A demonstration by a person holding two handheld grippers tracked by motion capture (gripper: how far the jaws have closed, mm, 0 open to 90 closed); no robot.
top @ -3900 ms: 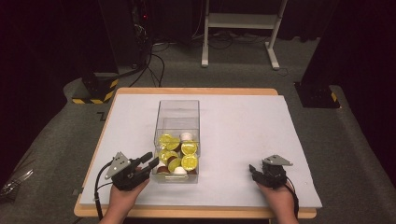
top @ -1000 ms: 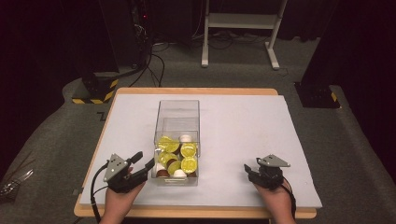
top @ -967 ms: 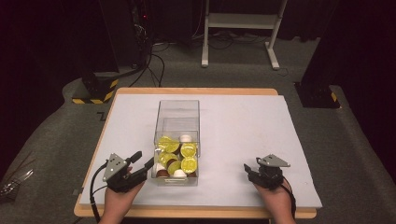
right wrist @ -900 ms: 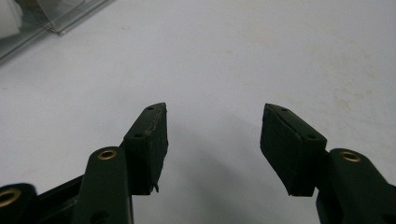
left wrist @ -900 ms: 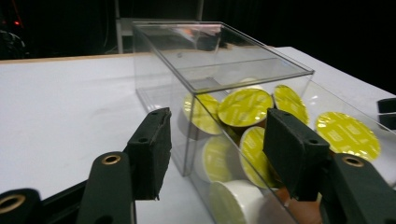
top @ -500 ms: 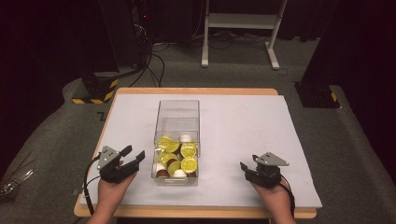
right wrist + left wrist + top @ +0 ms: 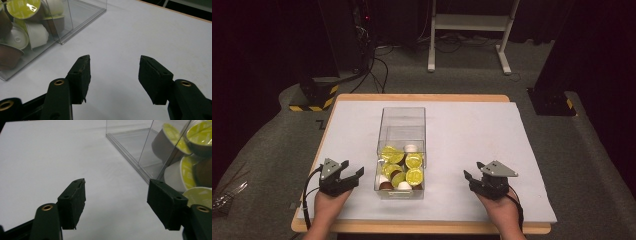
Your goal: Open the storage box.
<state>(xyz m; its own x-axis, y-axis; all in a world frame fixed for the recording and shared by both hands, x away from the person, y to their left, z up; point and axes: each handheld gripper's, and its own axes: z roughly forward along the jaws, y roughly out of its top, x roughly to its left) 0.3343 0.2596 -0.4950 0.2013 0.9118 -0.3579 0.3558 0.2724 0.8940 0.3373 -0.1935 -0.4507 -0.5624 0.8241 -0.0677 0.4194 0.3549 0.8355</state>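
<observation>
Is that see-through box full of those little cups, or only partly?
Partly full. The cups are heaped at the end of the clear box nearest the person; its far half is bare.

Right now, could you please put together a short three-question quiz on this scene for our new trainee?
1. True or false: the left tongs are gripping a capsule.
2. Multiple choice: the coffee capsules lie A) spread over the white table cover, B) in the near end of the clear box, C) in the far end of that box.
3. Short answer: how do the jaws of the right tongs stand, and what is between them?

Key
1. False: they are open beside the box, holding nothing.
2. B: the far end holds none.
3. Open, with bare table cover between them.
</observation>
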